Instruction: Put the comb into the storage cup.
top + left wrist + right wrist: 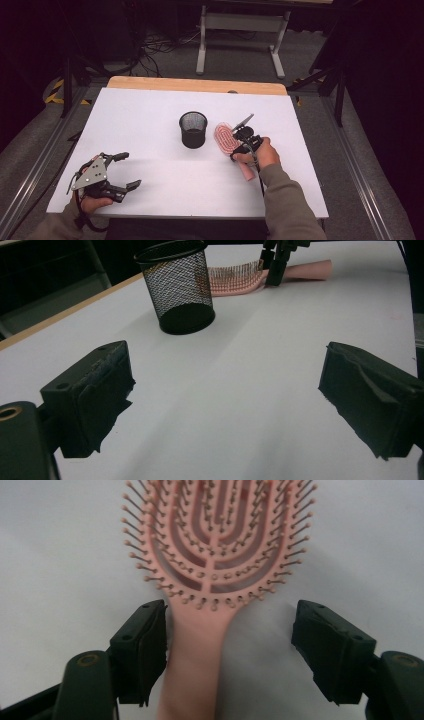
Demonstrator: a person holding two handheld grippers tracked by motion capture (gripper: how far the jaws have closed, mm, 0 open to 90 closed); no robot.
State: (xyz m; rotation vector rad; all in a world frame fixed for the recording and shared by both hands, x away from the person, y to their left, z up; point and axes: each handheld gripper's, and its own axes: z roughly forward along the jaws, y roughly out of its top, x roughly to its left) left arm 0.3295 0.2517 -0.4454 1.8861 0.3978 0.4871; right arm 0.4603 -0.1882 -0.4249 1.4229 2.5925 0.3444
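**A lab set up for recording, not a home**

The bench (150,125) is a white board laid over a wooden top, whose far edge shows as a bare strip. It stands on grey carpet (165,65) in a dim room with black surroundings. Metal rails (350,165) run along the floor past its left and right edges, with yellow-and-black tape (56,92) near the far left corner. Loose cables (150,52) lie beyond the far edge, beside the grey steel legs of a second table (240,30).

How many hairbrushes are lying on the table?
1. The pink hairbrush lies bristles up, just right of the black mesh cup; its handle sits between the jaws of the right gripper.
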